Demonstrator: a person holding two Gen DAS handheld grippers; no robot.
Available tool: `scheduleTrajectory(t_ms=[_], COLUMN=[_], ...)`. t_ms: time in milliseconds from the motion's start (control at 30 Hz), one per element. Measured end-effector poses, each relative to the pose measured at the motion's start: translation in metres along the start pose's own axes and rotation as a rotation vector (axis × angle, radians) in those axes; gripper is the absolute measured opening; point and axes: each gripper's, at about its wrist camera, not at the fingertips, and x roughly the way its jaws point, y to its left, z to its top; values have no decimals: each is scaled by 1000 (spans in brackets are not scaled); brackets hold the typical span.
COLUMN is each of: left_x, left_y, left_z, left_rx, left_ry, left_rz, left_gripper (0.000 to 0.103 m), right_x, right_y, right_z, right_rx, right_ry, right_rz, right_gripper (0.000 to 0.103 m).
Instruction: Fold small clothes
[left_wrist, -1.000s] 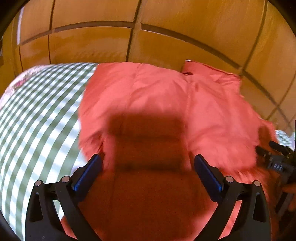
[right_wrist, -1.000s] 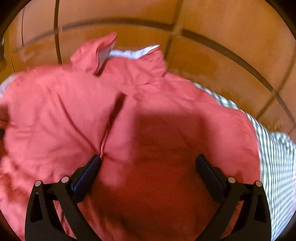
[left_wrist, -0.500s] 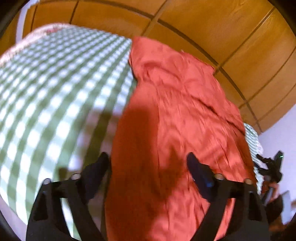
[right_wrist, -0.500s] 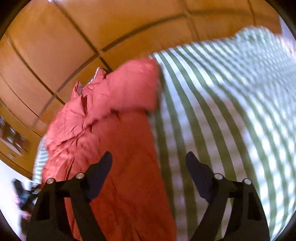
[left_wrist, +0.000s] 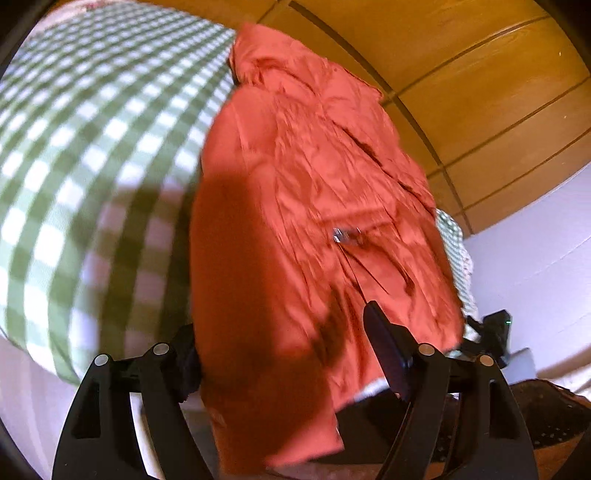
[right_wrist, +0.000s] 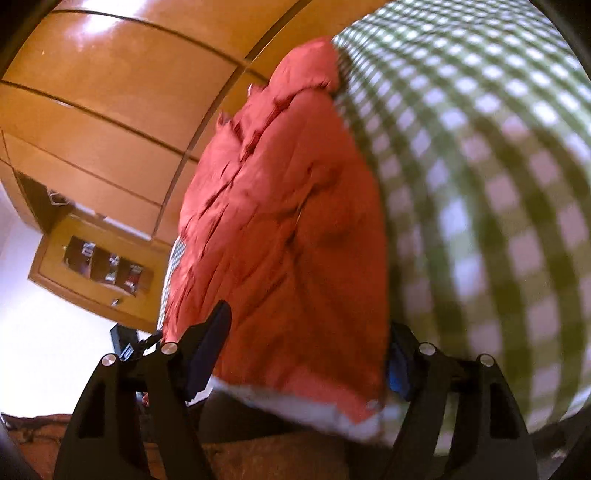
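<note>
On the green-checked bedcover (left_wrist: 92, 155), I'm watching the red garment (left_wrist: 295, 206) lying lengthwise beside the wooden panelling (left_wrist: 461, 74).

I'm seeing the left gripper (left_wrist: 284, 350) and right gripper (right_wrist: 306, 347) both spread wide, each straddling the garment's near hem, fabric draping over one finger of each.

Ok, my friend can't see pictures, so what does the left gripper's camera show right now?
A rumpled red garment lies on a green-and-white checked cover, its near edge hanging between the open black fingers of the left gripper. Orange-brown wooden panels stand behind it. The right gripper shows dark at the garment's right edge.
</note>
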Motion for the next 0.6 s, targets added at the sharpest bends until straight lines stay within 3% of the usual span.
scheduleTrajectory(t_ms=[67, 100, 133, 167, 200, 267, 367, 467, 600], left_x=[4, 3, 5, 7, 9, 7, -11, -38, -60], left_y=[-3, -5, -8, -10, -12, -16, -23, -27, -39], left_z=[-7, -7, -6, -5, -3, -2, 5, 13, 14], left_rx=[5, 14, 22, 21, 18, 8, 0, -34, -23], left_ry=[32, 30, 32, 39, 48, 48, -10, -98, -153], left_rz=[-18, -8, 6, 20, 29, 18, -62, -154, -218], left_gripper=[76, 76, 69, 44, 33, 26, 18, 14, 13], right_x=[3, 5, 8, 11, 13, 11, -7, -22, -33], right_y=[4, 4, 4, 3, 3, 11, 23, 34, 44], right_z=[-2, -1, 1, 2, 3, 7, 16, 25, 30], right_rx=[-15, -8, 8, 34, 48, 43, 17, 2, -5], right_ry=[-4, 0, 6, 13, 13, -4, -54, -106, -147], right_rz=[-13, -14, 0, 37, 62, 104, 179, 248, 325], right_gripper=[73, 61, 48, 42, 34, 27, 19, 16, 13])
